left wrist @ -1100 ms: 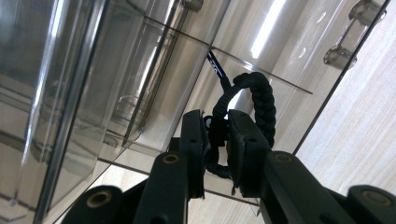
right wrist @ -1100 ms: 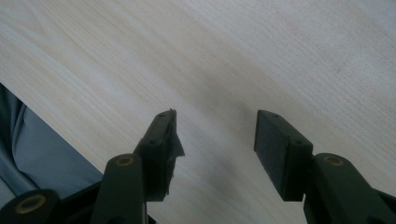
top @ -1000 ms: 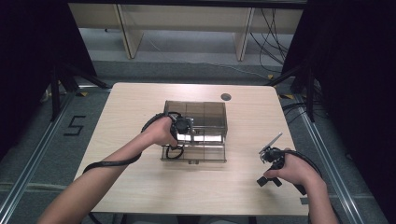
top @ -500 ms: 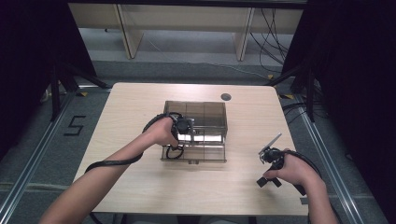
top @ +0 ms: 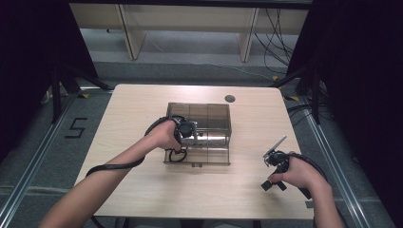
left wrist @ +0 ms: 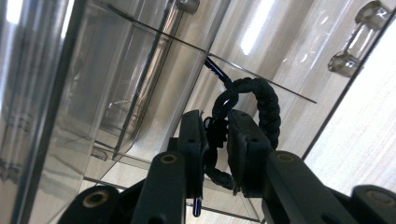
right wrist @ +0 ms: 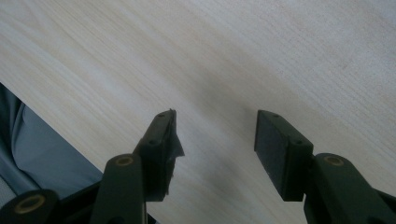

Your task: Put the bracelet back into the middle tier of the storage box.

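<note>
A smoky clear acrylic box [top: 223, 111] with compartments stands mid-table. My left gripper [top: 186, 135] reaches into its near left part. In the left gripper view a black braided cord loop [left wrist: 261, 100] sits between the jaws of the left gripper [left wrist: 215, 135], in front of the box's clear walls [left wrist: 140, 70]. The jaws have just been opening a little, with the cord still pinched between the pads. A loop of the cord [top: 177, 154] hangs low in the box. My right gripper [top: 273, 184] rests over bare table at the right; its jaws [right wrist: 215, 140] stand open with nothing between them.
The wooden table [top: 142, 190] has a dark round hole [top: 230, 99] behind the box. A black cable [top: 114, 166] trails from the left gripper toward the front edge. The table's front edge lies close to the right gripper [right wrist: 28, 112].
</note>
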Motion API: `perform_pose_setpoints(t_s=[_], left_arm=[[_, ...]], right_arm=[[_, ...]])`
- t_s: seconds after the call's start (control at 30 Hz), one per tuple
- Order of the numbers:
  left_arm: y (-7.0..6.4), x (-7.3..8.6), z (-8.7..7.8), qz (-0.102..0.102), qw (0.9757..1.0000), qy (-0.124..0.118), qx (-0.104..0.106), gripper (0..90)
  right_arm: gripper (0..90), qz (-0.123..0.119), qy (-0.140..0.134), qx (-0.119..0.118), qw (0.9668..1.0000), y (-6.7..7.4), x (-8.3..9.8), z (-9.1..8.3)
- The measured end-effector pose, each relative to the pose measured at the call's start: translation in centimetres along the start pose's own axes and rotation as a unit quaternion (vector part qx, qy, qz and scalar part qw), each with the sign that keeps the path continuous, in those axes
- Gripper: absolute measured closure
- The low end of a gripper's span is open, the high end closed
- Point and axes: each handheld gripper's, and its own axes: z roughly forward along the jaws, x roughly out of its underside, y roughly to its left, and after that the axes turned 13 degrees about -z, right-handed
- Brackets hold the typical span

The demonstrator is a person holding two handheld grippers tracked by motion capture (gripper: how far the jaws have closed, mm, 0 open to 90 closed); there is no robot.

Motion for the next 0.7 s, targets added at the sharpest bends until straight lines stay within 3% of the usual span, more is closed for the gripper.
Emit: perform_pose_setpoints(t_s=[0.23,0.57,0.6,0.7], left_arm=[[-0.2,0.3,-0.5,-0.005,0.9999,-0.012,0.002,68.8],[0.4,1.3,-2.3,-0.012,0.9992,-0.037,0.0,66.4],[0.5,1.4,-2.5,-0.015,0.9993,-0.035,0.001,67.0],[1.0,2.0,-3.0,-0.02,0.999,-0.039,0.002,68.8]], right_arm=[[49.6,0.0,-0.001,0.0,1.0,0.0,0.0,0.0],[49.6,0.009,0.0,0.001,1.0,0.1,-0.1,0.2],[49.6,-0.018,0.003,0.014,0.9997,-0.2,0.0,0.3],[49.6,-0.004,0.008,0.011,0.9999,0.0,0.0,0.2]])
